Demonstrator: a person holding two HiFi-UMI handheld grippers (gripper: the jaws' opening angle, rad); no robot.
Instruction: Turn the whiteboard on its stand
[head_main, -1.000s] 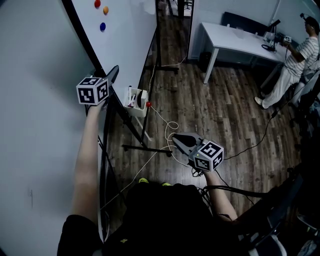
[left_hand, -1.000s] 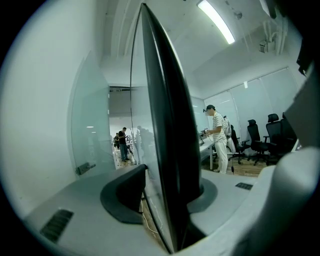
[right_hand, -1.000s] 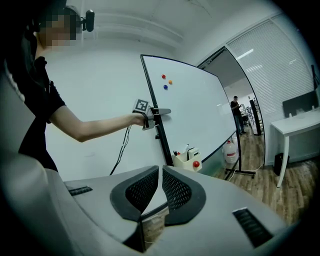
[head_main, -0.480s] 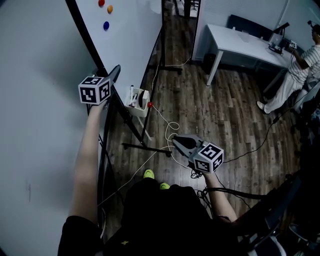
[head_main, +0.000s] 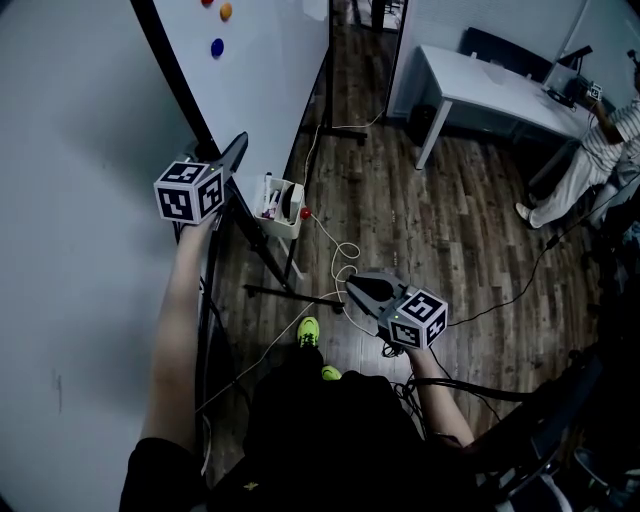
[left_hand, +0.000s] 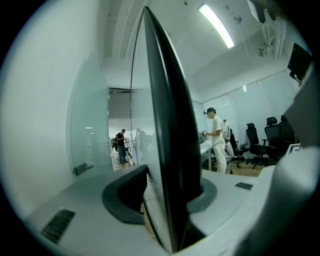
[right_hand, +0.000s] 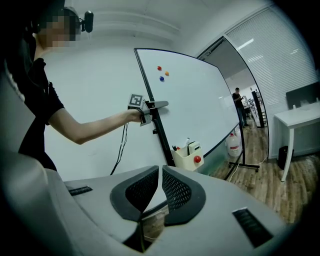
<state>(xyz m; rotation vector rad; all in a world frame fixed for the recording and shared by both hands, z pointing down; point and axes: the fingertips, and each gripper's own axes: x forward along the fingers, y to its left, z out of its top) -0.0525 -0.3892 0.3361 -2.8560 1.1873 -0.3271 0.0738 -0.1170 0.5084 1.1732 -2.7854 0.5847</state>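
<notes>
Black-framed and white-faced, the whiteboard (head_main: 270, 70) is standing on its stand (head_main: 290, 294) at the left of the head view, its surface running away toward the top of the picture, with a blue magnet (head_main: 217, 46) and an orange magnet (head_main: 226, 11) sticking to its upper part. The left gripper (head_main: 232, 152) is reaching out at arm's length to the board's near edge. In the left gripper view the dark frame is sitting edge-on between the two jaws, with both pads lying against it while the jaws are easing open. The right gripper (head_main: 352, 283) is hanging low, well apart from the board and over the wooden floor (head_main: 450, 230), its mesh-textured pads drawn almost together with nothing between them. A beige tray (head_main: 281, 203) is hanging on the frame just below the left gripper, holding markers, with a red ball at its side. Cables (head_main: 338, 245) are trailing across the floor near the stand. At the far right, a person in a striped shirt (head_main: 605, 135) is standing beside a white table (head_main: 480, 85).
</notes>
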